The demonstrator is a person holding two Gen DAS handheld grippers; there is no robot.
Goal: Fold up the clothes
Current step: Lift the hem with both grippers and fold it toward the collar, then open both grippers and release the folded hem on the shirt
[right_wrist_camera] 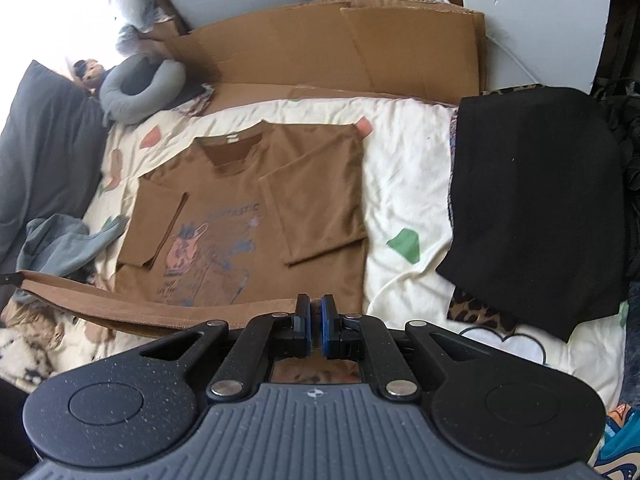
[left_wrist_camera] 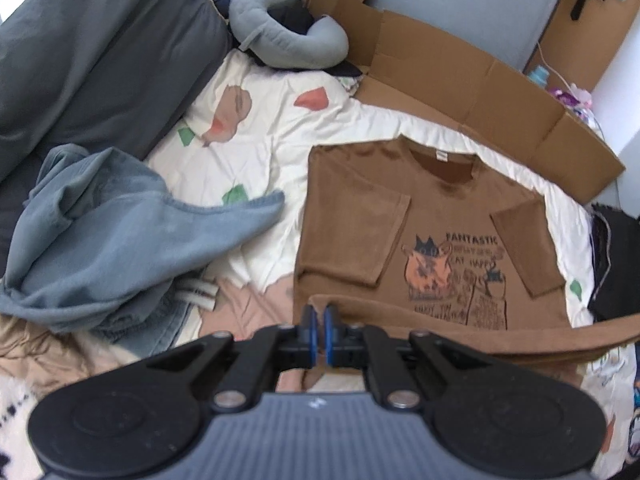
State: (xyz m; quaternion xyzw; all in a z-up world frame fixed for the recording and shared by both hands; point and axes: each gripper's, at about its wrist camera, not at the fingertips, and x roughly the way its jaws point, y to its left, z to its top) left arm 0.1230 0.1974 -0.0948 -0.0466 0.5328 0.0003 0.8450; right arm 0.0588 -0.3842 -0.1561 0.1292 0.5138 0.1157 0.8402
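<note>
T-shirt, brown with a cartoon print, lies face up on the cream bedspread in my left wrist view, both sleeves already turned in over the chest. My left gripper has its blue pads pinched together on the near-left corner of the hem, which is lifted off the bed in a taut band running to my right. A blue garment sits heaped to the left, apart from the shirt.

From my right wrist view, the right gripper is likewise clamped on the hem's other end, and the raised edge stretches away to the left. A black garment lies on the right, well clear.

I judge this to be the bottom-to-top fold. Next I must carry both corners forward together, level and taut, lay the hem by the collar, then let go.
</note>
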